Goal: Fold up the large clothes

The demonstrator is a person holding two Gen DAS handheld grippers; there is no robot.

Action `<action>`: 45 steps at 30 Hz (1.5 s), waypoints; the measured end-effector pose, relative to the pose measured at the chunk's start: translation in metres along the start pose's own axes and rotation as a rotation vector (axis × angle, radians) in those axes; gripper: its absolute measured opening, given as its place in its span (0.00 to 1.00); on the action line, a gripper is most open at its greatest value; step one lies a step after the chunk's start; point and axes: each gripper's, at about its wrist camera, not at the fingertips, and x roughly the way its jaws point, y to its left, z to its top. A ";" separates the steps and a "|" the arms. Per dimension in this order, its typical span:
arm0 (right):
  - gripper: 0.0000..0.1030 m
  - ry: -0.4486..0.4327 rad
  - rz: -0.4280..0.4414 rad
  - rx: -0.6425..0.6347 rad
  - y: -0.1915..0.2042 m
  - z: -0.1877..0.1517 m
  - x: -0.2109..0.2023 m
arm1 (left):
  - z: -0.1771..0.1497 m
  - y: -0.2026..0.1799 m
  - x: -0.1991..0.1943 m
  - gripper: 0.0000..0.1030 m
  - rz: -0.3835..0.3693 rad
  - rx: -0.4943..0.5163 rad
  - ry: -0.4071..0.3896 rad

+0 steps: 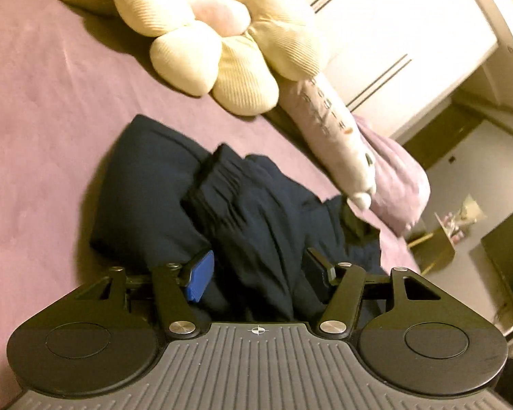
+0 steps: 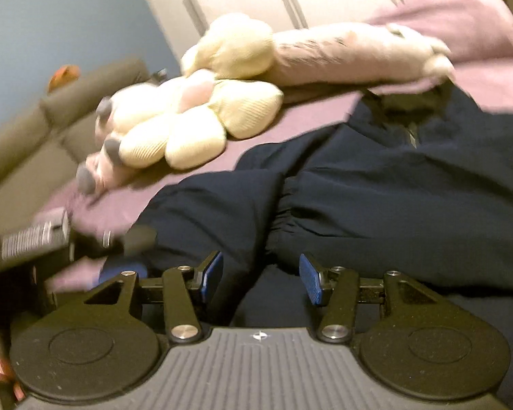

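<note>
Currently, in the left wrist view, the left tongs (image 1: 258,275) stand spread, with nothing pinched between the pads. The dark navy garment (image 1: 195,198) lies bunched on the bed (image 1: 44,102), directly ahead of and beneath the tongs; a gathered band (image 1: 219,177) sits on top of the heap. A cream flower-shaped cushion (image 1: 222,41) and a long pale plush toy (image 1: 335,130) lie beyond the garment, near but clear of it, so the folding area stays usable.

Next, in the right wrist view, the right tongs (image 2: 260,278) are likewise spread, pads apart and pressing on nothing. The garment (image 2: 376,184) fills the area just ahead, with cloth lying between and below the pads. The cushion (image 2: 195,130) and plush toy (image 2: 342,54) sit behind it. Part of the left tool (image 2: 34,239) shows at the left edge, blurred.

Judgement: with both tongs free above a crumpled heap, the garment is not yet folded flat; fresh holds on its edges are likely needed.
</note>
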 end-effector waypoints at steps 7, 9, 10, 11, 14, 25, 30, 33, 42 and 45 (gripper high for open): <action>0.48 -0.024 -0.020 -0.195 0.037 -0.008 0.004 | 0.012 0.021 0.011 0.39 0.005 -0.111 0.033; 0.48 -0.024 -0.025 -0.248 0.047 -0.010 0.007 | 0.010 0.023 0.007 0.38 0.021 -0.101 0.027; 0.48 -0.021 -0.038 -0.278 0.053 -0.011 0.010 | 0.009 0.023 0.005 0.38 0.027 -0.094 0.022; 0.48 -0.019 -0.056 -0.312 0.060 -0.012 0.014 | 0.008 0.022 0.002 0.38 0.038 -0.085 0.017; 0.45 -0.004 -0.087 -0.417 0.078 -0.015 0.028 | 0.010 0.020 -0.005 0.38 0.073 -0.051 -0.002; 0.10 -0.001 -0.130 -0.425 0.089 -0.008 0.055 | 0.009 0.015 -0.029 0.46 0.160 0.059 -0.057; 0.08 -0.046 -0.074 0.032 0.020 0.021 0.023 | 0.006 0.009 -0.032 0.47 0.181 0.105 -0.051; 0.08 -0.057 -0.028 0.393 -0.042 0.019 0.006 | 0.000 0.005 -0.022 0.47 0.176 0.109 -0.012; 0.12 -0.020 -0.013 0.631 -0.105 -0.005 -0.001 | -0.017 -0.010 0.005 0.47 0.205 0.199 0.041; 0.25 -0.050 -0.004 0.645 -0.107 0.000 -0.007 | -0.016 -0.011 0.000 0.47 0.196 0.202 0.049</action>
